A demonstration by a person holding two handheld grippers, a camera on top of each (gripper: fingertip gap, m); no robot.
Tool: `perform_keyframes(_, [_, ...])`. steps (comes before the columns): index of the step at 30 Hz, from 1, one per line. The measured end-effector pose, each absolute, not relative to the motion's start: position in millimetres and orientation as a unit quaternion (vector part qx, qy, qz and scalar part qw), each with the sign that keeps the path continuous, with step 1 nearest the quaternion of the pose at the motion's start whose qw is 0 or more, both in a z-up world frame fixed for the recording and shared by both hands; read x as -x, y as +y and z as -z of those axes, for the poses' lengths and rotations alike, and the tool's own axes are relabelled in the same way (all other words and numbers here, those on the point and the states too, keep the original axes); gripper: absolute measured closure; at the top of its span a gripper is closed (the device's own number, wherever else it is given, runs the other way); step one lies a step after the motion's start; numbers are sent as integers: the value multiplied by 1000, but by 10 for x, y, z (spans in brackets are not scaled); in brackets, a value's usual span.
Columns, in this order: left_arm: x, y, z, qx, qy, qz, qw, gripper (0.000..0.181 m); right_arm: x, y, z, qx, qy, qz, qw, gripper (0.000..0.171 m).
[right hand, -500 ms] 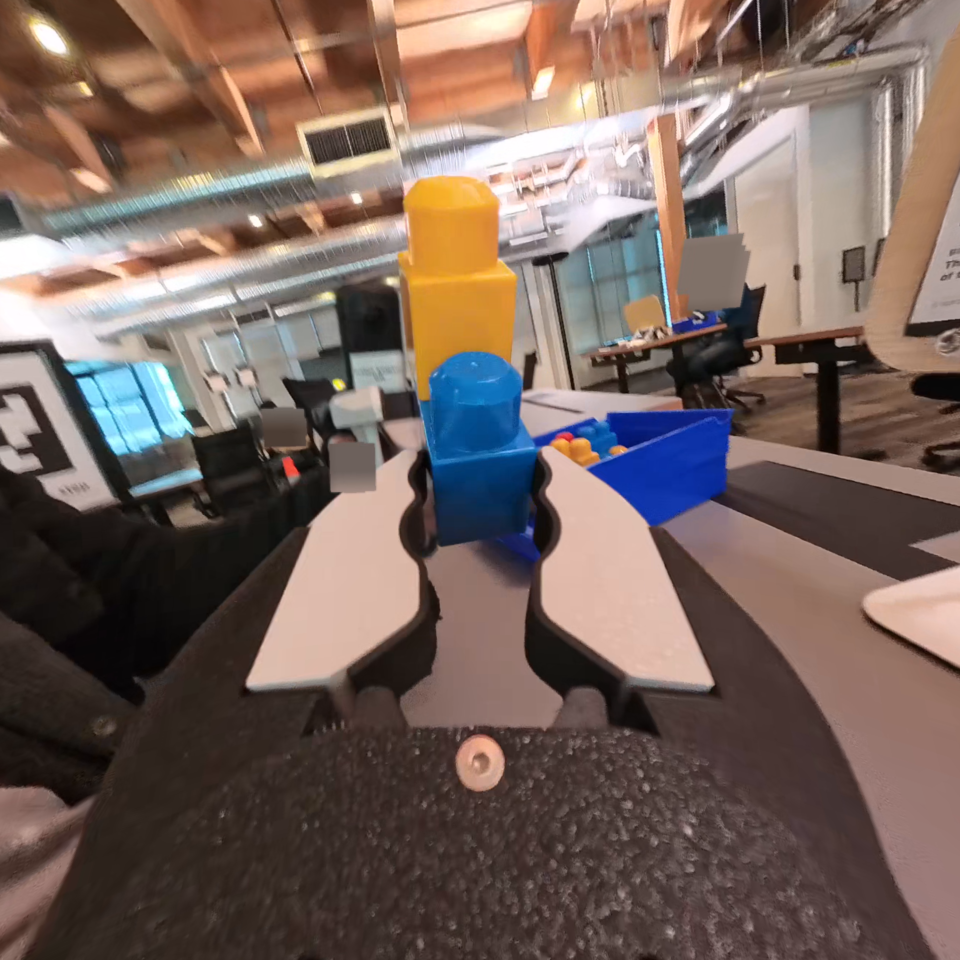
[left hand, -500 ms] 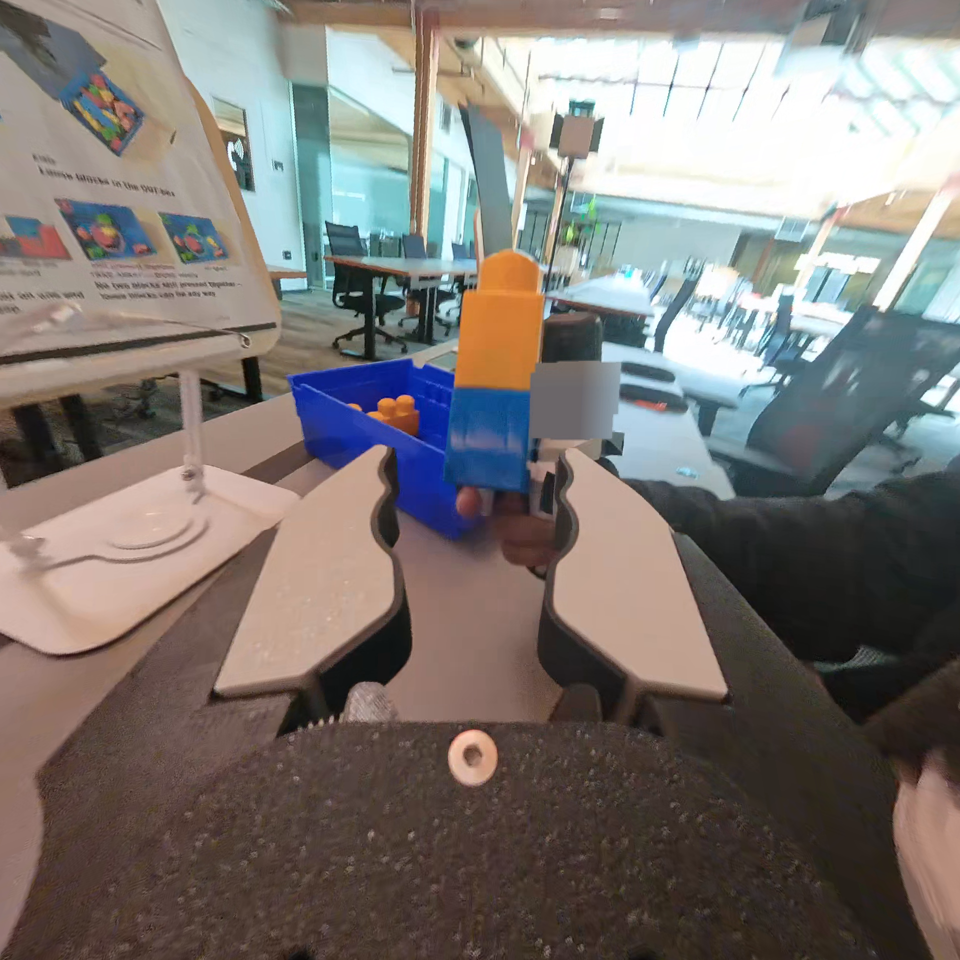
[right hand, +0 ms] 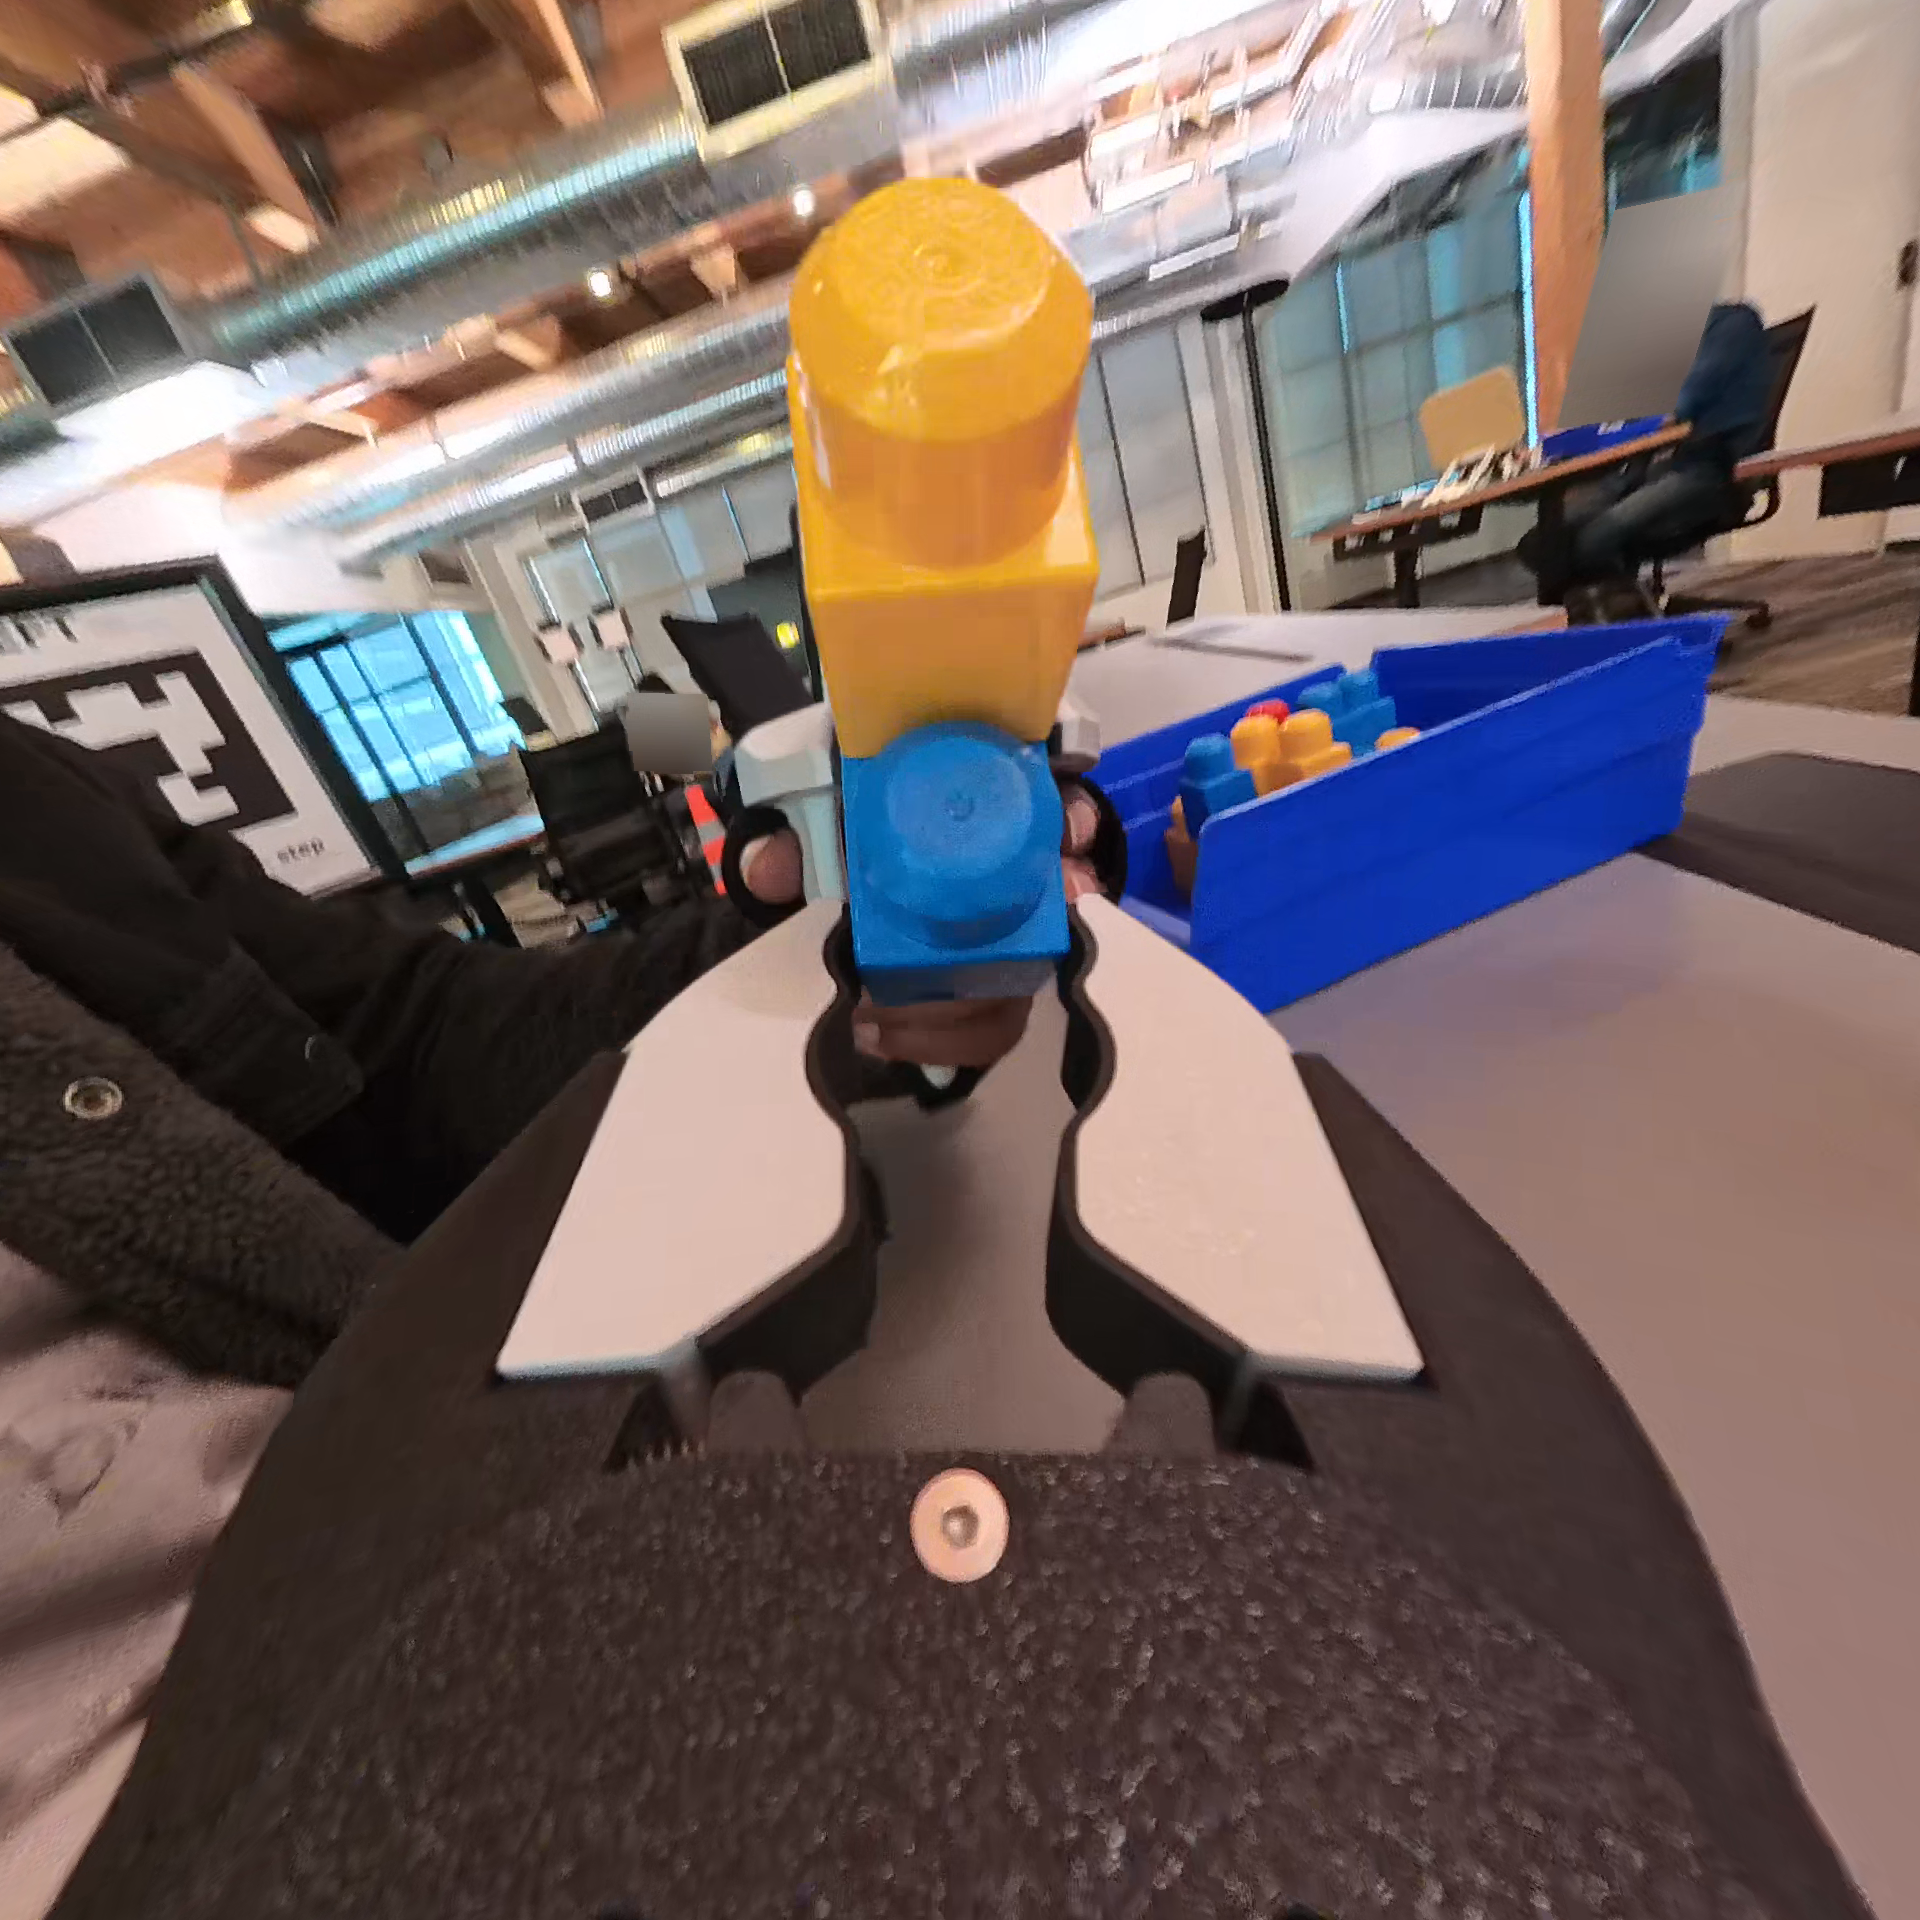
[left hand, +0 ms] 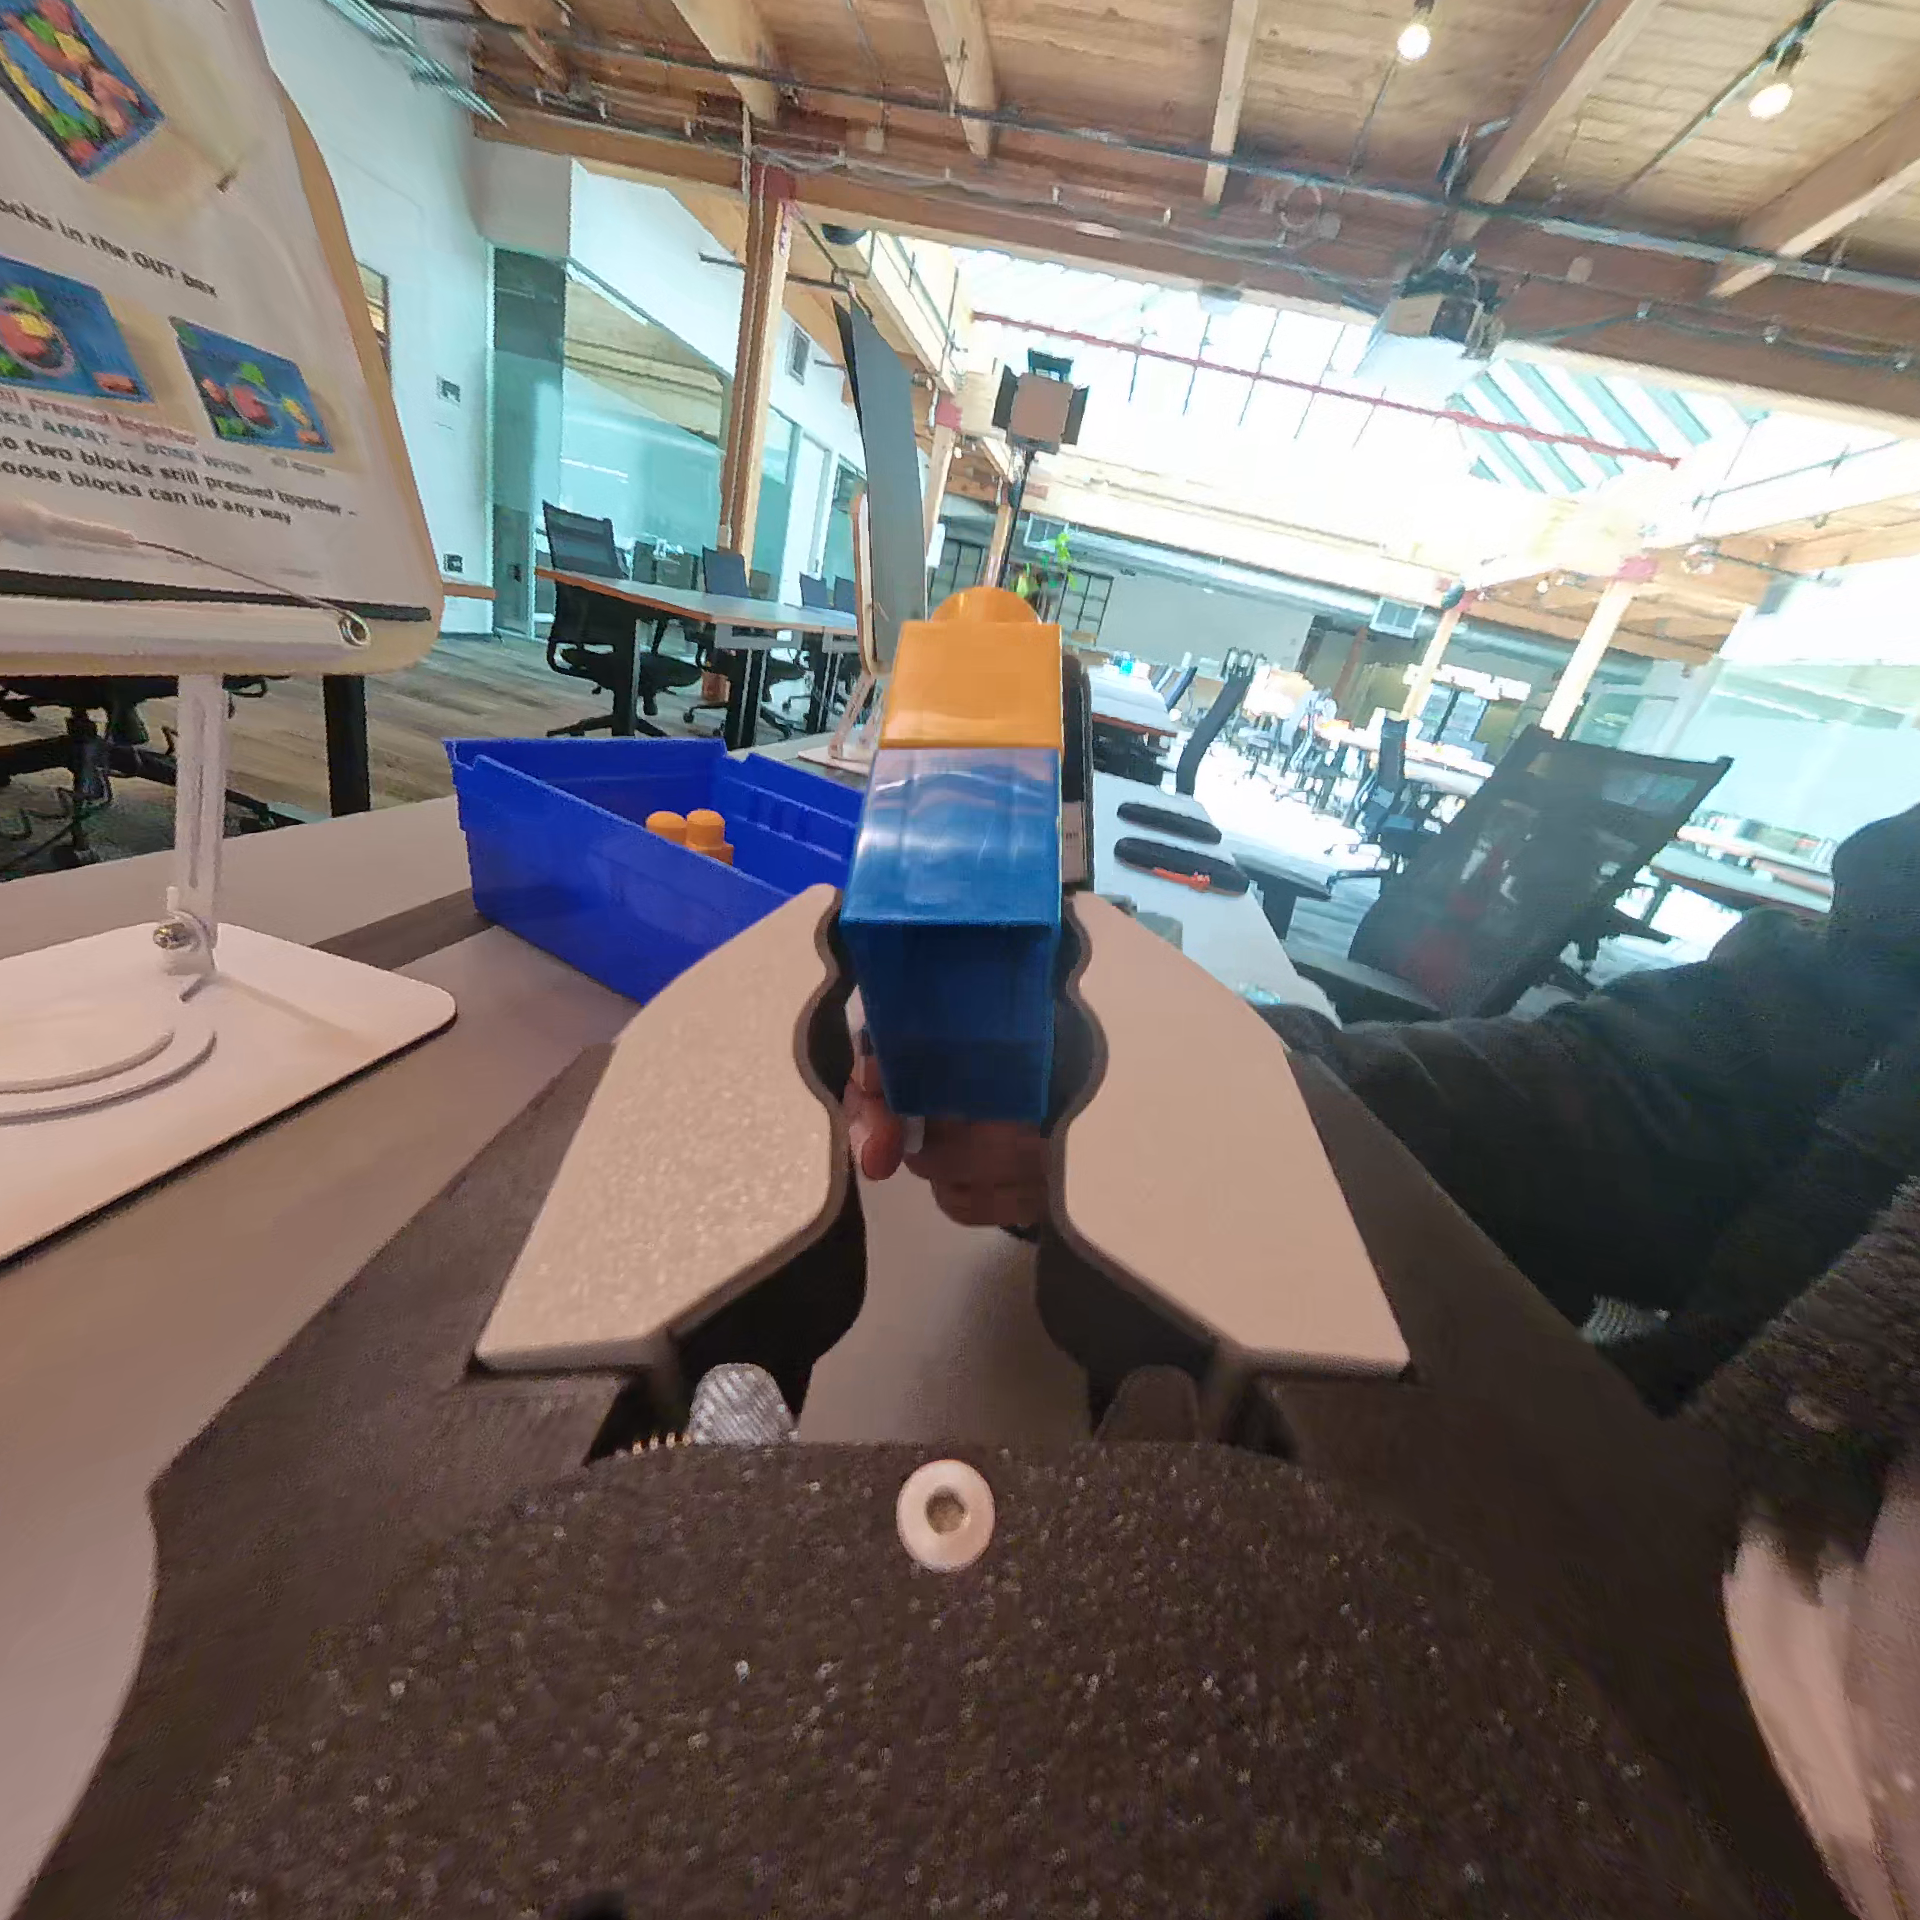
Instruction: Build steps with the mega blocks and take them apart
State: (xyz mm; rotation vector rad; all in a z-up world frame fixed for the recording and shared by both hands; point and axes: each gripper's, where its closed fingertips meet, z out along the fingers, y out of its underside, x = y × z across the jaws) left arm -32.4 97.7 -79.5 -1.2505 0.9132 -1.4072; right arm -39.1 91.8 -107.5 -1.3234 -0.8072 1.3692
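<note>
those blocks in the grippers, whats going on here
A person holds a gripper in each hand, and both are clamped on the same blue block, which has a yellow block pressed onto it. The left gripper and right gripper grip it from opposite ends, above the table. The two blocks are joined. A blue bin of loose blocks sits behind.

A blue block [right hand: 954,868] sits clamped between the right gripper [right hand: 951,956] fingertips, stud toward the camera. Stacked on it, above the tips, is 1 orange-yellow block [right hand: 940,582], leaning slightly toward the lens.
</note>
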Motion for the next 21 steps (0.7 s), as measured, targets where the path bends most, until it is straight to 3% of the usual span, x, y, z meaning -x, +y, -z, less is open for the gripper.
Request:
perform_keyframes(3, [359,962,875,523,407,561,496,145,404,920,1177,573,-368,-532,503,135])
perform_keyframes(10, [428,914,1011,533,457,529,477,145,152,901,1120,581,-404,-499,501,115])
perform_keyframes(16, [397,899,1224,546,485,515,449,145,-63,915,985,568,-390,-504,520,122])
perform_keyframes(19, [370,885,1271,548,488,516,442,145,-31,888,1011,565,-396,-511,512,139])
perform_keyframes(21, [375,880,1264,547,486,521,441,145,-24,878,1017,567,-397,-515,506,140])
